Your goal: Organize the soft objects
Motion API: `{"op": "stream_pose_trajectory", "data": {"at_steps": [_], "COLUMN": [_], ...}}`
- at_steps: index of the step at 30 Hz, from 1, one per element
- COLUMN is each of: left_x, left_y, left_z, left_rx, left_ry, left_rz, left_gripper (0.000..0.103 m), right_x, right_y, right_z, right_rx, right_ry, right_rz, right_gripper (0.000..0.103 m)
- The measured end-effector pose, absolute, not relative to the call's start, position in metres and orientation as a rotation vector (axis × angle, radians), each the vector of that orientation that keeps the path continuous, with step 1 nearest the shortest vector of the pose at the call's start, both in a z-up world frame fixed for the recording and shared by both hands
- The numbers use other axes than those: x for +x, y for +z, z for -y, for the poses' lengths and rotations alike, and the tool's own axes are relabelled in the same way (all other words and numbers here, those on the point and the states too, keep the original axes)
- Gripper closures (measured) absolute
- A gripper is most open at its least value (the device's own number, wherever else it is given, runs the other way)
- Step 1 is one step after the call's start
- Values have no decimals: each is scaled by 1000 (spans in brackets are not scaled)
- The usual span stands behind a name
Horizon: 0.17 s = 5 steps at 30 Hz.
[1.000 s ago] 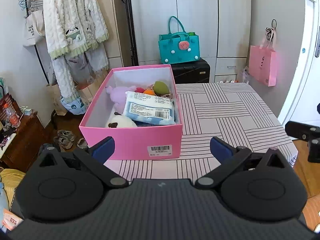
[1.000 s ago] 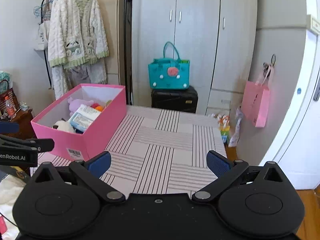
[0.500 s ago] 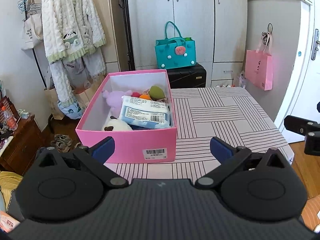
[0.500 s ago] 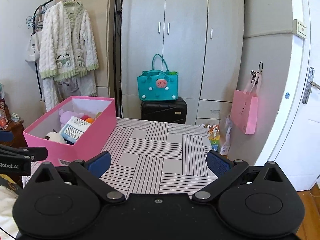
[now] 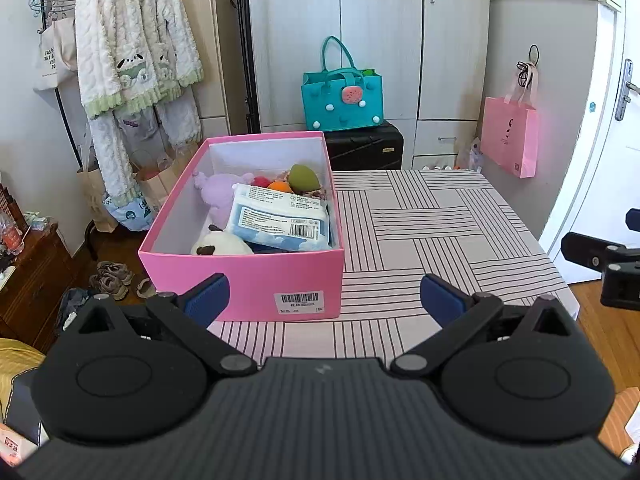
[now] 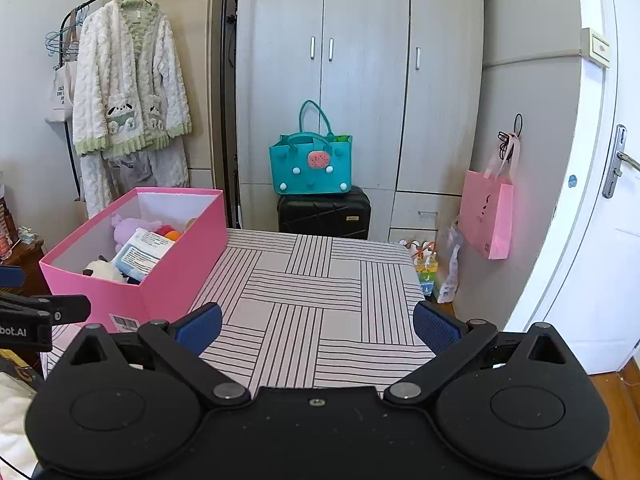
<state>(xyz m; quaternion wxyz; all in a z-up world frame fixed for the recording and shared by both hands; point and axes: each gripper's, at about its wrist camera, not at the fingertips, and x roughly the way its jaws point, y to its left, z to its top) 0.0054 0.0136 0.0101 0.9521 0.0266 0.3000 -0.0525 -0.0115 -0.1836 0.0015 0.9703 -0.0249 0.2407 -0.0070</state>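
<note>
A pink box (image 5: 256, 276) (image 6: 172, 276) sits on the left of a striped table (image 5: 432, 236) (image 6: 320, 304). Inside lie a blue-and-white wipes pack (image 5: 280, 222) (image 6: 142, 254), a purple plush (image 5: 218, 196) (image 6: 130, 230), a white plush with dark ears (image 5: 220, 244) (image 6: 100, 270), a green soft toy (image 5: 304, 178) and red and orange soft balls (image 5: 272, 184). My left gripper (image 5: 324, 300) hangs open in front of the box's near wall, holding nothing. Open and empty too, my right gripper (image 6: 316, 326) hovers over the table's near edge, right of the box.
Beyond the table stand a grey wardrobe (image 6: 360, 80), a black suitcase (image 6: 324, 212) with a teal bag (image 6: 312, 168) on it, and a pink bag (image 6: 486, 216) on the wall. A clothes rack with a fluffy robe (image 5: 132, 60) is at left, a white door (image 6: 608, 220) at right.
Both grippers have drawn back and risen a little, so the box and table look smaller and farther. Nothing in the box has moved. Both grippers stay open.
</note>
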Motion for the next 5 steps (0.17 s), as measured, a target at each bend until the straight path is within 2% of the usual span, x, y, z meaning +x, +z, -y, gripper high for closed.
{"op": "stream_pose_trajectory", "data": {"at_steps": [5], "left_x": [7], "left_y": [10], "left_z": [-13], "left_rx": [58], "left_ry": [-98], "left_rz": [-611], "left_gripper": [0], "right_x": [-12], "right_y": [1], "right_z": [185], "right_rx": [-48], "right_ry": [-14], "right_rz": [-487], "right_gripper": [0]}}
